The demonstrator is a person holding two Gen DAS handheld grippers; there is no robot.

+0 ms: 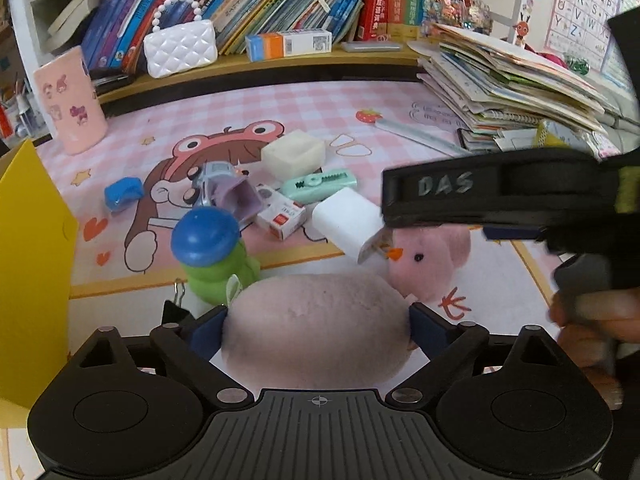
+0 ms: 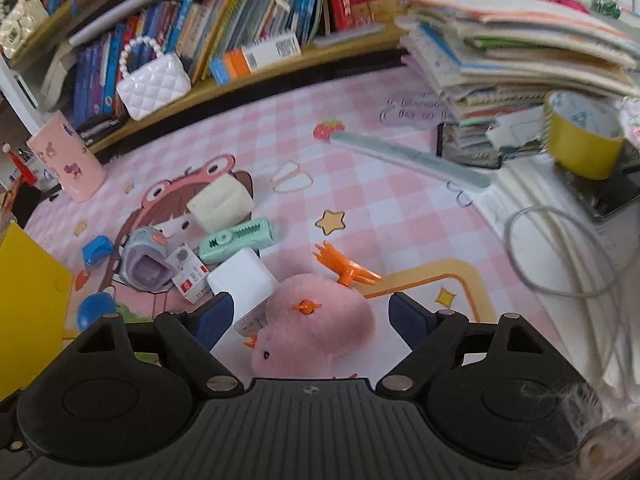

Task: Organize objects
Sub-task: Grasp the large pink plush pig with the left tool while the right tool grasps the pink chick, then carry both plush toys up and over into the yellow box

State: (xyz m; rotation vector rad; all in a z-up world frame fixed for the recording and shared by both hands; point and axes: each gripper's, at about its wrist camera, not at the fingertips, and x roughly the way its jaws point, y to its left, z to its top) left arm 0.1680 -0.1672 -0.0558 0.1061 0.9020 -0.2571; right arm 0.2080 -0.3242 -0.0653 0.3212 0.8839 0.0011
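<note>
The left gripper [image 1: 318,332] was closed on one pale pink plush [image 1: 316,328], held just above the mat [image 1: 400,100]. The right gripper [image 2: 310,320] stood open around one pink chick plush [image 2: 316,324] lying on the mat, not yet clamped. Probably the collecting step; next, the right jaws should close. Beyond lay one white charger [image 2: 244,276], one mint stapler [image 2: 236,240] and one yellow box [image 2: 28,296].
</note>
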